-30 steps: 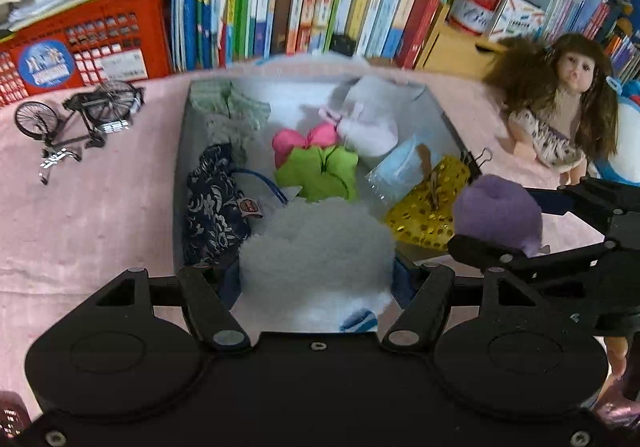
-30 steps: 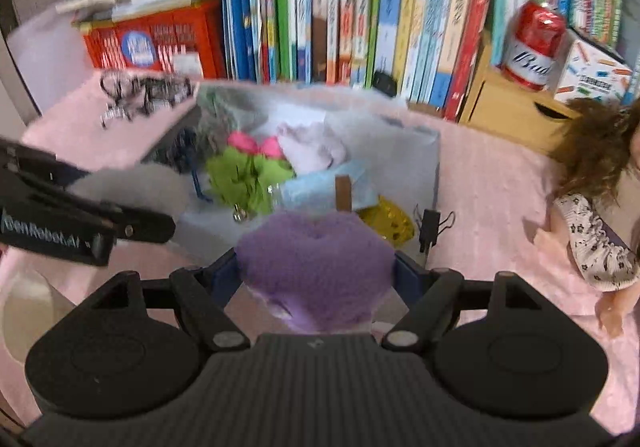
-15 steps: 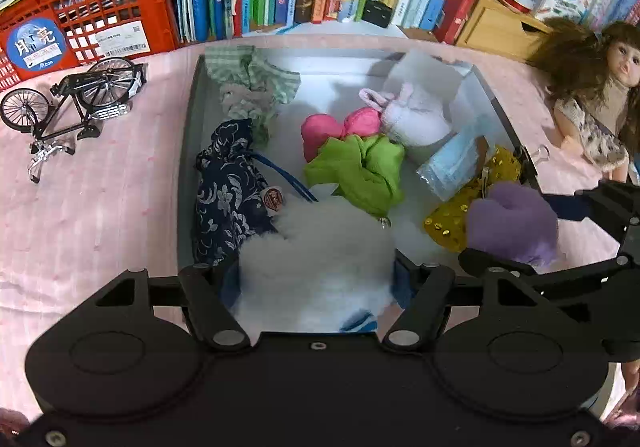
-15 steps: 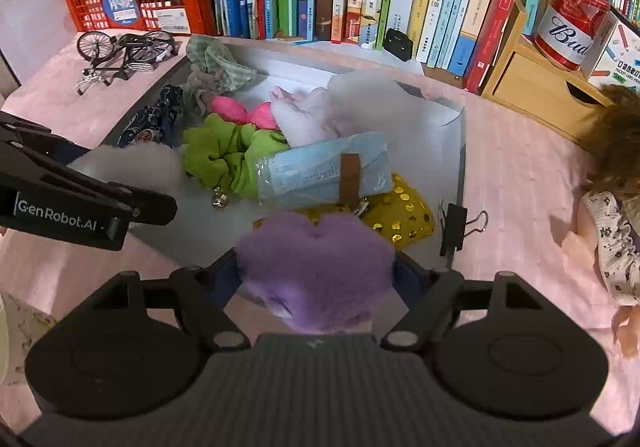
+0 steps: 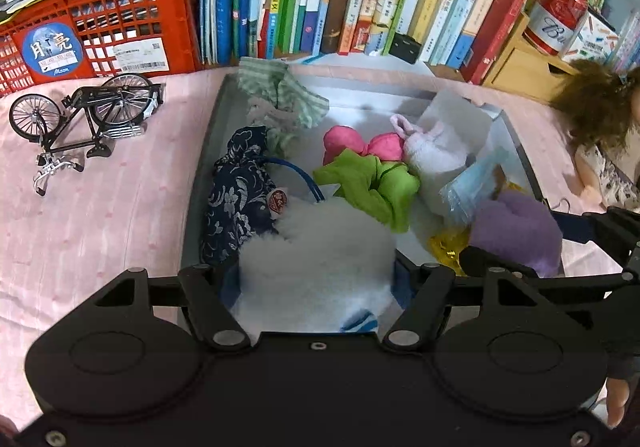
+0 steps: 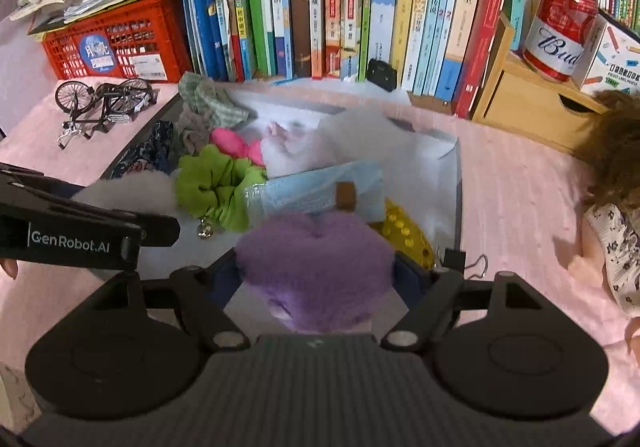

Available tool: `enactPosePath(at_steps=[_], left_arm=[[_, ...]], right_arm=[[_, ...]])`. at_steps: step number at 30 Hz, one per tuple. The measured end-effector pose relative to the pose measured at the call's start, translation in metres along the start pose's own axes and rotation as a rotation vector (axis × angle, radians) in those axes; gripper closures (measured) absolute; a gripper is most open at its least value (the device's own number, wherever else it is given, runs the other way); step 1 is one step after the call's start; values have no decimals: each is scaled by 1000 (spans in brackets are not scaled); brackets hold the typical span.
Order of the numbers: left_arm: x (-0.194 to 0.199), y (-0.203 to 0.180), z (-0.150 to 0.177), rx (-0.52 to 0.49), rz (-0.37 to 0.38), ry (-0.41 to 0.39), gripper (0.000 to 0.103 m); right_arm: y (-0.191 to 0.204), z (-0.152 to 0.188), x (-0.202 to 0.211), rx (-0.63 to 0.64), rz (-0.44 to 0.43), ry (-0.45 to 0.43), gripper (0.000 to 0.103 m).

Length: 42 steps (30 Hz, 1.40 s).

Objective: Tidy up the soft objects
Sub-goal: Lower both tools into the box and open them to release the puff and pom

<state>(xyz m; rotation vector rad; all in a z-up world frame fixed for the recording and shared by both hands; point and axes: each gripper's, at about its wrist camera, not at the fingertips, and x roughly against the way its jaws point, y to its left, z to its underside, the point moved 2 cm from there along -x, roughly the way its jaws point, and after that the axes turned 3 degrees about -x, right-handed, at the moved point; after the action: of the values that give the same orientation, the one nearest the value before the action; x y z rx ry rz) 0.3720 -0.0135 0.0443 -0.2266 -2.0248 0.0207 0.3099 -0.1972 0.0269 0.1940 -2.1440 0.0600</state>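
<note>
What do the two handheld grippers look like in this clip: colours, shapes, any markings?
Both are matt black plastic. Each body has two round raised discs, with angled linkage arms and silver pivot screws running to the fingers. The left gripper has a smooth top; the right gripper has a ribbed one. Inner finger pads are dark blue. The left gripper's side carries white "GenRobot.AI" lettering. No cables or sleeves show.

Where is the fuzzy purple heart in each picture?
Left wrist view: the purple heart is at the right, over the tray's near right corner, held in the right tool.
Right wrist view: the purple heart is low in the middle, squeezed between that tool's fingers.
Shared landmark: the green scrunchie lies in the tray in both.
</note>
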Motion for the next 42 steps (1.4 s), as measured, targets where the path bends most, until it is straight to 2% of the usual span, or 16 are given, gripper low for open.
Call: enactPosePath(at_steps=[5,11,19,21,28,35,42], left_arm=[[-5,-2,4,-20,-2,24,33],[-13,7,7,94,44,59,34],[-17,8,4,188,77,62,34],[-19,7,4,188,67,67,34],[-22,3,7,159,45,82,33],[-14,-1,9,130,41,66,27],[-4,-1,12,112,28,55,27]], right_arm=[[-6,2,-5,-20,3,19,24],[-18,3,-3,-54,23,26,24],[-21,0,-6,-91,-5,32,21],[-21,1,-8,-89,-4,40,17],[-25,4,-8,-99,-21,69,16],[-28,7,-2,-115,-56,82,12],[-30,10,10,-112,-60,77,11]])
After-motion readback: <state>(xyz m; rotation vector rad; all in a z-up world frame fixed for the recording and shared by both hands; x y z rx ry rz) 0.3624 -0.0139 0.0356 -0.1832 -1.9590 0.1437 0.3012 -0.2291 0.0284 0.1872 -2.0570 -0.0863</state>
